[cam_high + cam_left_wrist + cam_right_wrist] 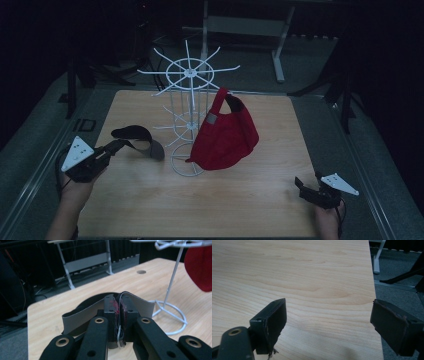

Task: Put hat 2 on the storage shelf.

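Black cap [139,139]: dark fabric, grey lining; held at table's left, beside white wire rack [189,115].
Left gripper [121,144]: pinched on cap's edge.
Right gripper [300,184]: jaws spread, nothing between.
Red cap [225,136]: hung on rack.

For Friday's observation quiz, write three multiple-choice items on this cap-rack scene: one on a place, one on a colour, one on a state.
1. Where is the red cap?
A. flat on the table
B. hanging on the white wire rack
C. in the right gripper

2. What colour is the cap in the left gripper?
A. black with a grey lining
B. yellow
C. blue

3. How do the right gripper jaws stand?
A. shut on a cap
B. shut on the rack
C. open, holding nothing

Answers: 1 B, its strap hooks over a rack arm. 2 A, the black cap shows a grey inside. 3 C, bare table shows between them.
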